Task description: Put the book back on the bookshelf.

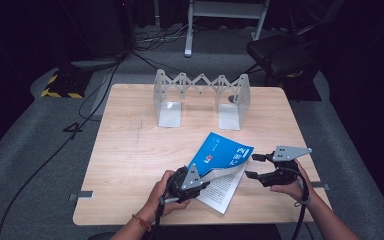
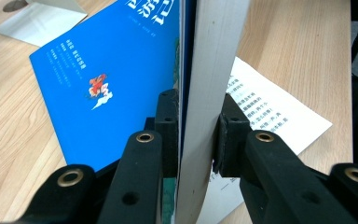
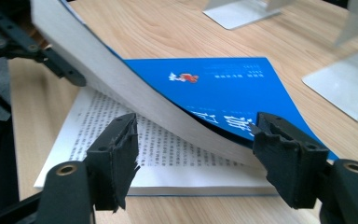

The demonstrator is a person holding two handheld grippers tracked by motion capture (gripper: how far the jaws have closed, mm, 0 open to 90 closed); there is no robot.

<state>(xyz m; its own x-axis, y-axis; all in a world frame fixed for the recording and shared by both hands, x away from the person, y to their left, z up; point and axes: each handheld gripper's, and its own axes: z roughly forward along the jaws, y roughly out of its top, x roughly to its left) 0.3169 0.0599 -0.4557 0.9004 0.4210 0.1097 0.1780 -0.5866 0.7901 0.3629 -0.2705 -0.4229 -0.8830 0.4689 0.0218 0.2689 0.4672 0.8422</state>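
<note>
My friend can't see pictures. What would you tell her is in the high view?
A person's left gripper pinches up a thick wad of pages and the cover of a blue book on a wooden table. The right gripper waits open beside it, and a grey folding book rack stands behind.

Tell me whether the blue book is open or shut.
Open: the left gripper lifts the book's cover and a thick wad of pages off a printed page.
</note>
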